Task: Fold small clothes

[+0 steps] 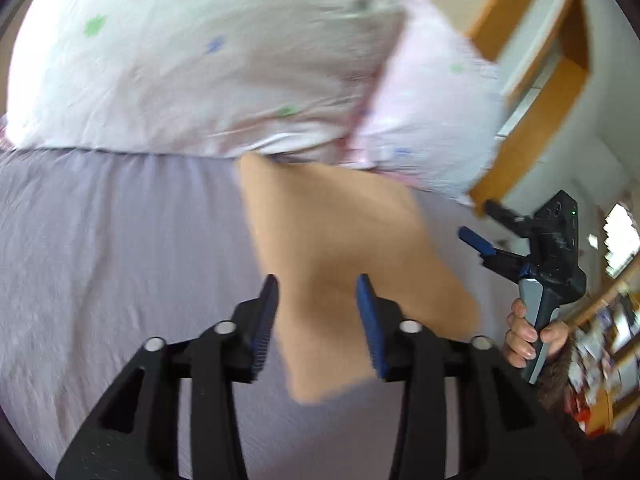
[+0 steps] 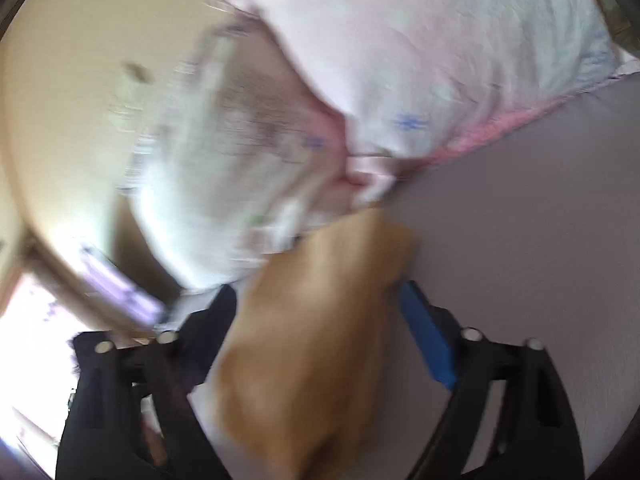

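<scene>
Tan garment (image 1: pixel 340 248) lies flat on bed (image 1: pixel 120 240) near pillows (image 1: pixel 200 60). Left gripper (image 1: pixel 318 320) and right gripper (image 2: pixel 320 328): fingers apart, nothing held. Recommend gripping edge corners evenly, w/ both tools, before folding.

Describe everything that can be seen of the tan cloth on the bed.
The tan cloth is a small, plain piece of soft-looking fabric, orange-tan with no print. It lies flat on the lilac bedsheet, its outline irregular and blurred by motion. Its far end reaches the white floral pillow. The left tool is open with the cloth between its fingers in view; whether they touch it cannot be told. Folds cannot be made out.
</scene>
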### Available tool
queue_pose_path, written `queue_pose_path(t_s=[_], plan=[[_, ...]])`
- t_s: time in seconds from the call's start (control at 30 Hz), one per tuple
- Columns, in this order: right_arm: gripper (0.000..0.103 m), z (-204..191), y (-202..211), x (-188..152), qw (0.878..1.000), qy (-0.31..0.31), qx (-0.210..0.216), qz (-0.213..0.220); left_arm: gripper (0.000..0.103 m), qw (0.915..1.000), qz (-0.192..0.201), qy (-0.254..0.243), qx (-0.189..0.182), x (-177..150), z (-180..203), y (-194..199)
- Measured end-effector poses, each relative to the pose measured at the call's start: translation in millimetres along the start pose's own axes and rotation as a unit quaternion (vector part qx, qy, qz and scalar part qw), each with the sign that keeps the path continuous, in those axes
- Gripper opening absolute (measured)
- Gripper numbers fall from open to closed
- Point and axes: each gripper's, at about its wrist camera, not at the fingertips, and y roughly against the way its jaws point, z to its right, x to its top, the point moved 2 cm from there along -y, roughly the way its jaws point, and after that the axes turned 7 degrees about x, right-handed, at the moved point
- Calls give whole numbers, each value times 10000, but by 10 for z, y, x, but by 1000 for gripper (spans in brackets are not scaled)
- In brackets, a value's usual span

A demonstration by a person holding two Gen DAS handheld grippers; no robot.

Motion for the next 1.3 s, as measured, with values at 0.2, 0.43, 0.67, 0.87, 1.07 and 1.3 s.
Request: queue_pose_path(t_s=[0.2, 0.43, 0.67, 0.87, 1.07, 1.3], plan=[[93, -191, -392, -562, 9908, -311, 53, -1314, 59, 9954, -484, -668, -490, -265, 510, -211], [90, -32, -397, -551, 9910, -367, -801, -1006, 62, 9941, -804, -724, 108, -497, 485, -322], [102, -381, -194, -954, 9572, 1095, -2634, -482, 98, 9838, -354, -608, 1646, -730, 412, -119], [102, -192, -299, -1132, 9188, 1381, -3595, -864, 100, 9796, -627, -505, 1843, -749, 304, -323], [102, -175, -391, -1232, 8961, 1599, -3983, -1137, 101, 9733, -632, -608, 2122, -745, 302, -391], [102, -155, -314, -1347, 8942, 1423, -4087, -1149, 101, 9637, -739, -790, 2440, -799, 337, -395]])
